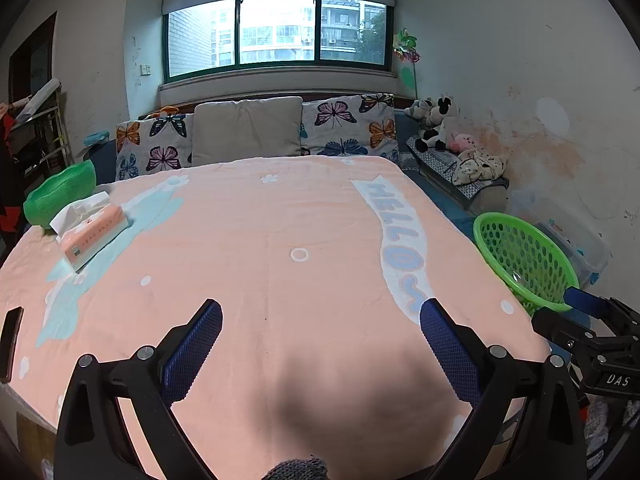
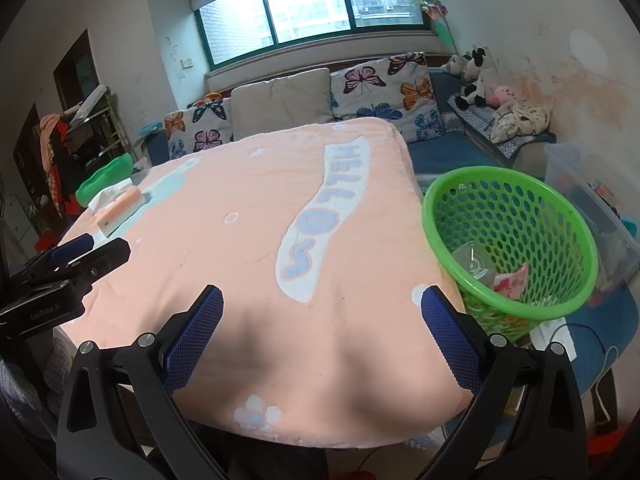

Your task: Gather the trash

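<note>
The green perforated basket (image 2: 508,240) sits just off the right edge of the bed, beside the peach blanket (image 2: 256,240), and it is where the trash I can see has ended up. Inside, near the bottom, I see a clear crumpled piece of plastic (image 2: 474,262) and a pink-and-red wrapper (image 2: 510,280); through the fisheye I can't tell exactly what either one is. In my left view the same basket (image 1: 524,256) appears at the right, with only a glint of the clear plastic showing.

My right gripper (image 2: 322,336) hangs over the near end of the blanket with its blue-padded fingers spread wide and nothing between them. My left gripper (image 1: 320,348) is likewise released and empty, above the middle of the near blanket edge. Each gripper shows in the other's view, at the frame edge.

Further out, an orange tissue pack (image 1: 94,236) lies on the far left of the blanket with a white tissue sticking out, touching a green bowl (image 1: 60,196) behind it. A dark phone (image 1: 10,342) lies at the left edge. Butterfly pillows (image 1: 352,124) and a beige cushion (image 1: 246,130) line the headboard under the window (image 1: 278,32). Stuffed toys (image 1: 436,124) sit along the right wall, and a clear storage bin (image 2: 592,208) stands behind the basket.
</note>
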`<state>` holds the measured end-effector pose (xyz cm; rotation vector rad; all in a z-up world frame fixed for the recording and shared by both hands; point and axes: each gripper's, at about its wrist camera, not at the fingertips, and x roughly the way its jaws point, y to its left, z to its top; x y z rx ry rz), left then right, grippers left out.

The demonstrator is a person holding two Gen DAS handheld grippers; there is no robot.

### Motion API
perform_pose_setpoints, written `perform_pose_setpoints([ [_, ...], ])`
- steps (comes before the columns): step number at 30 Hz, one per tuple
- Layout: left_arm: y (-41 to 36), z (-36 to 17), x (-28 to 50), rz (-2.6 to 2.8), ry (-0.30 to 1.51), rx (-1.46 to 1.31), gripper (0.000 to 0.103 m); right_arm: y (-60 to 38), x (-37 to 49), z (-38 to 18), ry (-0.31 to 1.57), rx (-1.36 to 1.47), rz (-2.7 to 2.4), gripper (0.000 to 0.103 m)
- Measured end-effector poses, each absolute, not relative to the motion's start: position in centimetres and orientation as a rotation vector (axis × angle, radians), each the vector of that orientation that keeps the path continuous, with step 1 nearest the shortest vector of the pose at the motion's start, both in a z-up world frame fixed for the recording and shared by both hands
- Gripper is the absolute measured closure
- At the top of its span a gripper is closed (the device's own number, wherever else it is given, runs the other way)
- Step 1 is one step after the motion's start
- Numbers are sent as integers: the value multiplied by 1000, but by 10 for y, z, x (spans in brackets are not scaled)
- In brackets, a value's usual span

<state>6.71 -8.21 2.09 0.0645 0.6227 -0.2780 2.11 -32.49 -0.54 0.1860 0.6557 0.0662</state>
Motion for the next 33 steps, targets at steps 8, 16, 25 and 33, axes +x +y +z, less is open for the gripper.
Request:
perform_pose_setpoints([
  [8, -76, 19, 67, -257, 625, 62, 7, -322, 22, -6, 657, 188, 77, 5],
  [16, -72, 17, 67, -241, 629, 58, 7, -319, 25, -7, 662, 183, 85, 5],
  [25, -66, 14, 68, -225, 637, 48, 7, -315, 28, -9, 671, 179, 92, 5],
  [33, -58, 11, 70, -204, 642, 34, 7, -313, 32, -10, 671, 174, 95, 5],
])
